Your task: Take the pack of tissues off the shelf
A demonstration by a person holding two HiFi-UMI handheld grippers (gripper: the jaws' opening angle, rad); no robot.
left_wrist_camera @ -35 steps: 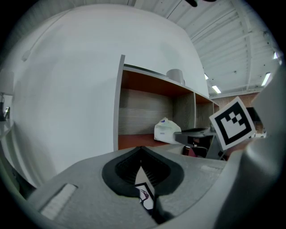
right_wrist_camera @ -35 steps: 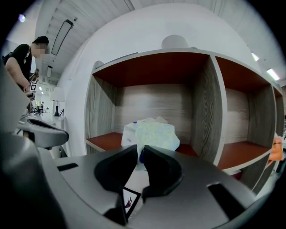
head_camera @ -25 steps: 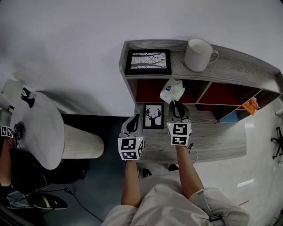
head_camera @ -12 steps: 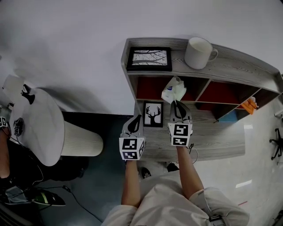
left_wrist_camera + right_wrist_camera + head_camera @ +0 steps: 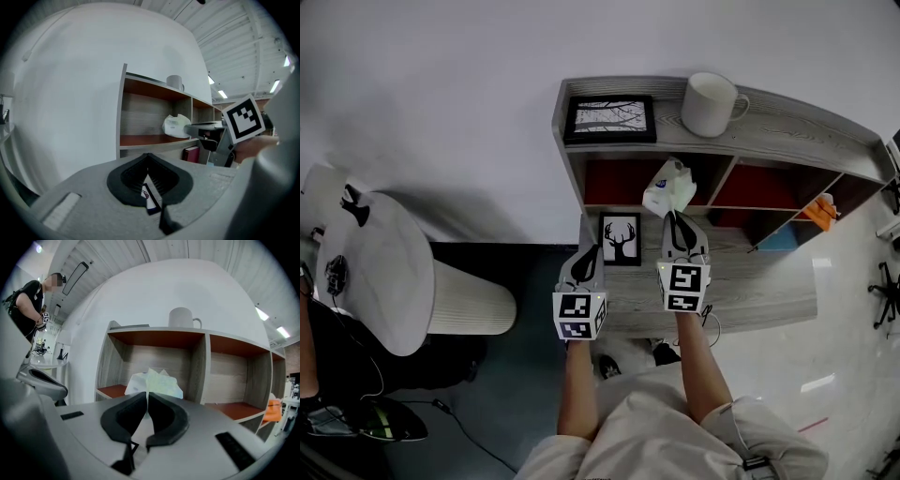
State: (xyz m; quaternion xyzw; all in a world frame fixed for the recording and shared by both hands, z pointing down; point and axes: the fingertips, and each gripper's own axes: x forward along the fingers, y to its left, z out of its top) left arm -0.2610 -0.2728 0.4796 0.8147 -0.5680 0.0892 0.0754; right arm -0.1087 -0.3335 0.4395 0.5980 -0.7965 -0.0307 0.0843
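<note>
At the mouth of the leftmost cubby of the shelf (image 5: 787, 122), the pack of tissues (image 5: 667, 187) hung from my right gripper (image 5: 675, 217). Its fingers (image 5: 126, 416) were drawn almost together, pinching only a thin fold of wrapper at the near side of the pack. My left gripper (image 5: 593, 247) waited to the left, fingers together on nothing, just beside the deer picture (image 5: 620, 238) standing on the lower ledge.

What worried me was how little I held. Nearly the whole pack lay beyond my fingertips on the far side, so I judged the wrapper might slide out or tear if I pulled back sharply. I could not tell whether its underside was clear of the cubby's red floor. If it was not, dragging it over the front lip could peel it from my grip. A drop from there would probably land on or near the deer picture and could tip it. The divider stood close on the right, and a swinging pack could catch it. The mug (image 5: 709, 104) and the framed tree picture (image 5: 609, 118) on the top board looked safely out of the way.

The pack itself was white, soft and crumpled, with a small blue mark on its upper face. From my right gripper's view (image 5: 154, 383) it rose to a creased peak and showed a faint green tinge. I took it for something light and yielding.
</note>
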